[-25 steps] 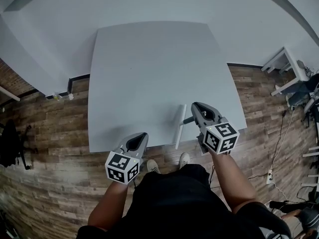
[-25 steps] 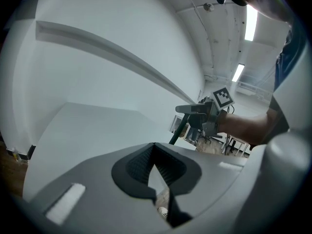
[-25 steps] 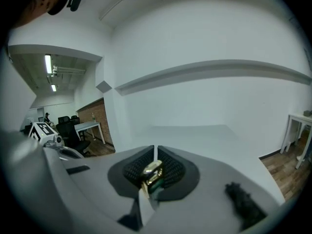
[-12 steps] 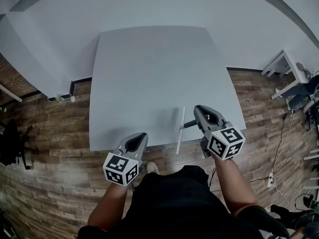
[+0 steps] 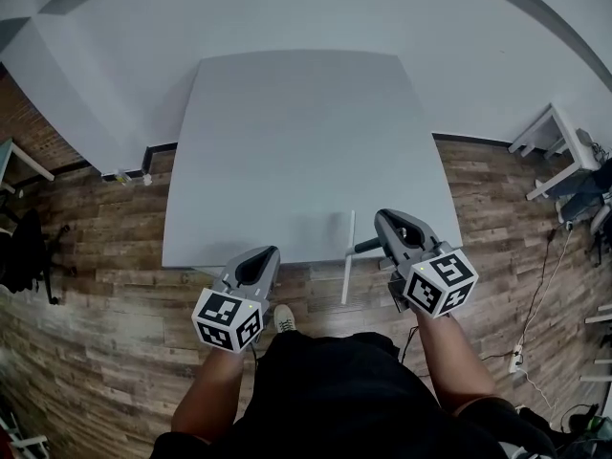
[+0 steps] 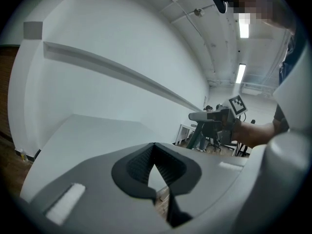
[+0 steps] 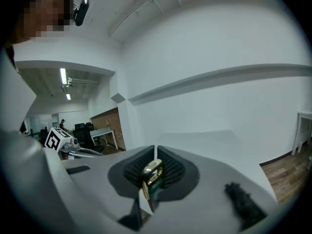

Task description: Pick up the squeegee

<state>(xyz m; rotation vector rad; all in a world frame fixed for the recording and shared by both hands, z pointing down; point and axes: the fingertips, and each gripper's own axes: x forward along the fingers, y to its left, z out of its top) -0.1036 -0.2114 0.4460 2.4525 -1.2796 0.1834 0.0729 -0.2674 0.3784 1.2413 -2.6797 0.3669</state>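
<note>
- Wood floor (image 5: 96, 275) and white walls surround everything.
- Grey table (image 5: 287, 142) fills centre of head view.
- Right gripper (image 7: 155, 152) clamped on squeegee (image 5: 347, 256) handle; white blade runs vertically at lower centre, crossing table's near edge.
- Left gripper (image 6: 155, 147), lower left, jaw tips together, empty.

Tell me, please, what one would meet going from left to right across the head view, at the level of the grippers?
left gripper → squeegee, its handle clamped in the gripper beside it → right gripper → small white table by the far right edge
</note>
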